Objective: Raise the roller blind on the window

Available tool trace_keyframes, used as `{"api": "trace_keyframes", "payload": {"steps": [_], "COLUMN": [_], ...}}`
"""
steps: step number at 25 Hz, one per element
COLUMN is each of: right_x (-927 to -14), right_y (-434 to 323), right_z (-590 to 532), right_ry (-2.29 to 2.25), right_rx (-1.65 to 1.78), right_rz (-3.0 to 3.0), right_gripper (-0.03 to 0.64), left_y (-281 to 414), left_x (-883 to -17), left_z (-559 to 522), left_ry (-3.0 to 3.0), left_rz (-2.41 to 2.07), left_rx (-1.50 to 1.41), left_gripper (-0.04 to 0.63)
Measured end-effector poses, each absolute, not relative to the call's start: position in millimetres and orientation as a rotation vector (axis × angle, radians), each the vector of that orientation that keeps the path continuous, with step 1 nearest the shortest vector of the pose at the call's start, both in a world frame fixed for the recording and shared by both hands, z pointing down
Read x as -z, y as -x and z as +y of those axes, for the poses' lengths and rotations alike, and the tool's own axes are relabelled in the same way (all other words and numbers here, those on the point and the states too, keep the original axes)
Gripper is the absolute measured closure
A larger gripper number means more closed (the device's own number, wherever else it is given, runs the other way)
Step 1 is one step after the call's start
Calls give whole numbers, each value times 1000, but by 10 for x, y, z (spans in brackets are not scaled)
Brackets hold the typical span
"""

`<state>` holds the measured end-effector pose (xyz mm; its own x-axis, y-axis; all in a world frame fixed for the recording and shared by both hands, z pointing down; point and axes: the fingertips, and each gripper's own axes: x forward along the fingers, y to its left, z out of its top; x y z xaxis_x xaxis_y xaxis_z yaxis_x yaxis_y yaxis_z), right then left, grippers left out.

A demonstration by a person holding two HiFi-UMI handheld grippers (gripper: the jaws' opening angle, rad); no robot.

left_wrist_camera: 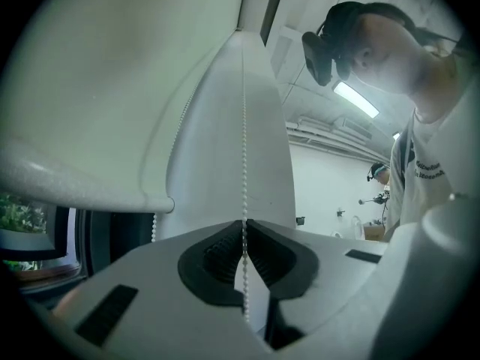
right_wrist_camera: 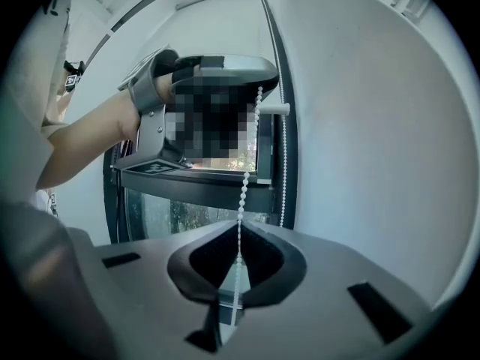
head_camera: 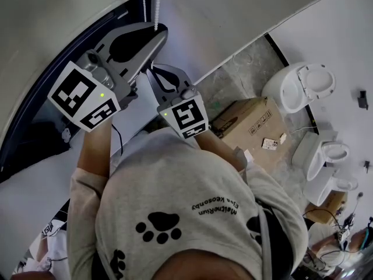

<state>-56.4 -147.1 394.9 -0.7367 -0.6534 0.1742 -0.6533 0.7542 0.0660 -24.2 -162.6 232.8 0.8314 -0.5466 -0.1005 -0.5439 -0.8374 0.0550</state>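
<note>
A white bead chain [head_camera: 156, 4] hangs beside the dark window [head_camera: 29, 127]. The pale roller blind [left_wrist_camera: 82, 88] covers the upper pane, and its bottom bar [left_wrist_camera: 90, 190] shows in the left gripper view. My left gripper [head_camera: 156, 32] is the higher one, shut on the bead chain [left_wrist_camera: 244, 163] at its jaw tips [left_wrist_camera: 244, 222]. Just below it, my right gripper [head_camera: 152, 69] is shut on the same chain [right_wrist_camera: 244, 186], which runs up from its jaw tips [right_wrist_camera: 240, 229] to the left gripper [right_wrist_camera: 259, 92]. A second run of the chain [right_wrist_camera: 283, 171] hangs along the window frame.
White wall lies to the right of the window. On the floor below are a cardboard box [head_camera: 250, 124] and two white toilets [head_camera: 300, 86] [head_camera: 323, 156]. Another person [left_wrist_camera: 379, 178] stands far back in the room.
</note>
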Motion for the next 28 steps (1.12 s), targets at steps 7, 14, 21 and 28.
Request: {"api": "trace_keyframes", "payload": {"steps": [7,14,21,28], "right_x": [-3980,-4027,-4300,-4669], "right_y": [571,529,509,490], "right_z": [-1502,-1542,-1537,-1530], "right_ry": [-1059,-1088,-1065,-1028], "right_rx": [-36,-43,-91,-172], "right_rz": [-2777,-2769,-2712,-2656], "right_gripper": [604,606,606,606], "left_y": [280,300,322,341], "left_x": [-2355,-2399,-2679,-3271], "left_z": [-1641,-1622,-1664,-1715], "left_ry": [-2985,-2975,-2928,-2814], "left_rz": [-932,-946,-977,-959], "left_rx": [191,225,171,107], "left_gripper": [574,575,575,575]}}
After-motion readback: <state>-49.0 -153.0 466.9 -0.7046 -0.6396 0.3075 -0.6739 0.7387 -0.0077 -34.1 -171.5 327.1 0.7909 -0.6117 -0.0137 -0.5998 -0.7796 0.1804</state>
